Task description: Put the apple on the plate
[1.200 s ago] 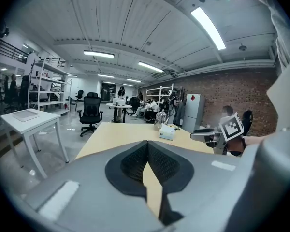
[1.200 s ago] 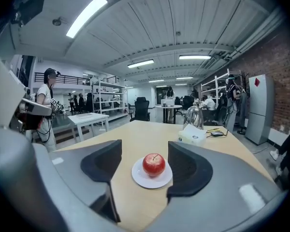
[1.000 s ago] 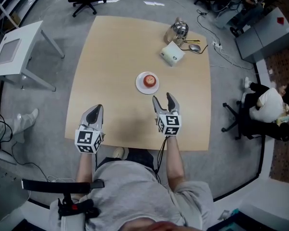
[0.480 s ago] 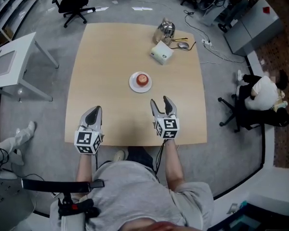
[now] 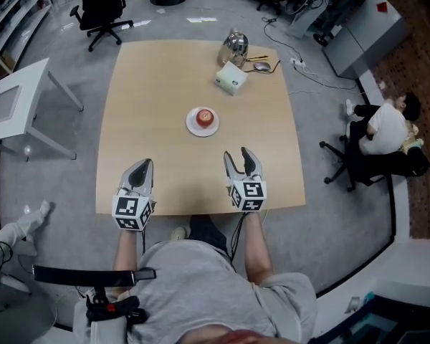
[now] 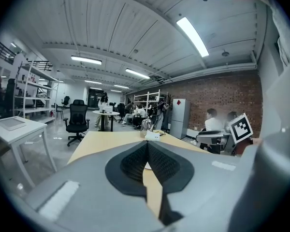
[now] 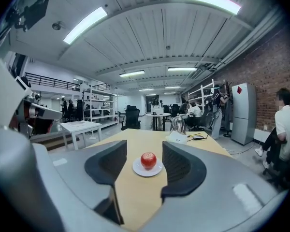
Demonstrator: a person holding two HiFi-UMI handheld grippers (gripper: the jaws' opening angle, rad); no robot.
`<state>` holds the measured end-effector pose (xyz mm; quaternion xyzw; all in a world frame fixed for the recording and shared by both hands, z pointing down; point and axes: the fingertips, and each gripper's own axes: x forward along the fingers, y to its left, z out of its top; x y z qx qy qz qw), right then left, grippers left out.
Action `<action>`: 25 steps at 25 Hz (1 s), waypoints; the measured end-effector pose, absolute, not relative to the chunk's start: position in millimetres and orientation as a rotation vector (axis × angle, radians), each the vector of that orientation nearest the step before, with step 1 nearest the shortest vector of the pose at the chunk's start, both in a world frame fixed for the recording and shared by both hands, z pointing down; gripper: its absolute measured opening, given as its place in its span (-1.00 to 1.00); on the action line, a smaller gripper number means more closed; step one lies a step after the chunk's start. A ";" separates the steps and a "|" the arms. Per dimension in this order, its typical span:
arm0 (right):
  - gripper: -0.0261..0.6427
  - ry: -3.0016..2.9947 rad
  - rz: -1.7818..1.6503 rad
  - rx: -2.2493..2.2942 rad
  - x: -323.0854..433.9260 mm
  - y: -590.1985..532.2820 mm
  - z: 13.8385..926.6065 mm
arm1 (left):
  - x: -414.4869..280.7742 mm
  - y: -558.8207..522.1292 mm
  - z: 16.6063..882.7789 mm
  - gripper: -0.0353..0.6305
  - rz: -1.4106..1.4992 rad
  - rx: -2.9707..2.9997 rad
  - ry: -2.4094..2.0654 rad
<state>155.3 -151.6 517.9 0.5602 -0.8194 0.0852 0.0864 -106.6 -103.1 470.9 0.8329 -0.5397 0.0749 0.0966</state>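
A red apple (image 5: 206, 115) sits on a small white plate (image 5: 193, 127) near the middle of the wooden table (image 5: 150, 106). In the right gripper view the apple (image 7: 148, 160) and the plate (image 7: 137, 170) show far ahead between the jaws. My right gripper (image 5: 243, 158) hovers near the table's front edge, well short of the plate; its jaws are closing and nothing is between them. My left gripper (image 5: 140, 169) is at the front left with its pads (image 6: 135, 162) together and empty.
A metal kettle (image 5: 234, 46), a white box (image 5: 231, 78) and a computer mouse (image 5: 262, 66) stand at the table's far right. A white side table (image 5: 14, 99) is to the left. Office chairs (image 5: 100, 6) and a seated person (image 5: 382, 131) surround the table.
Both grippers have drawn back toward the table's front edge, away from the plate. The right jaws have narrowed a little. The apple stays on the plate.
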 end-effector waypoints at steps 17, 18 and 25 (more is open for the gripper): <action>-0.36 -2.407 0.220 1.810 182.3 -104.2 494.1 | -81.3 -91.4 455.7 -0.83 0.195 2.574 -1.502; -0.37 -2.405 0.219 1.819 183.3 -101.9 493.1 | -80.4 -91.0 454.9 -0.84 0.193 2.580 -1.497; -0.42 -2.384 0.220 1.858 190.2 -85.1 490.1 | -70.8 -86.6 450.7 -0.84 0.185 2.614 -1.456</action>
